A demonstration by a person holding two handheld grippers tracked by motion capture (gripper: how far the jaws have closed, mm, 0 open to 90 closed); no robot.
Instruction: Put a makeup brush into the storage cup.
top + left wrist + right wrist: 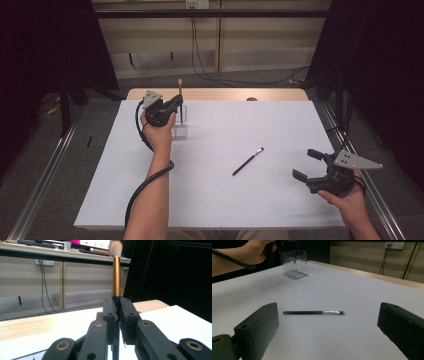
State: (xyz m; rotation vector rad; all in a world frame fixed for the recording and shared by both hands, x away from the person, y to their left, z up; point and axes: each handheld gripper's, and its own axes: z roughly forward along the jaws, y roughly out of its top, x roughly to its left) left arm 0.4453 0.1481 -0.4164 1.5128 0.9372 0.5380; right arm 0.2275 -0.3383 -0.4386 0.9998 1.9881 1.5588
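A makeup brush (116, 277) with a gold ferrule and pale bristles stands upright, bristles up, and my left gripper (116, 305) is shut on its dark handle. In the high view this left gripper (177, 103) hovers at the far left of the table, just over a clear plastic holder (181, 126), with the brush (180, 88) rising above it. The handle's lower end reaches into the holder (294, 263). A thin black brush (248, 161) lies flat mid-table. My right gripper (306, 164) is open near the front right, its jaws wide apart and pointing at that thin brush (313, 312).
White sheet (220, 200) covers the table, with a strip of wooden edge (220, 94) at the far side. A small dark spot (251, 99) sits on that edge. Cables hang on the wall beyond. Metal rails run along both sides of the table.
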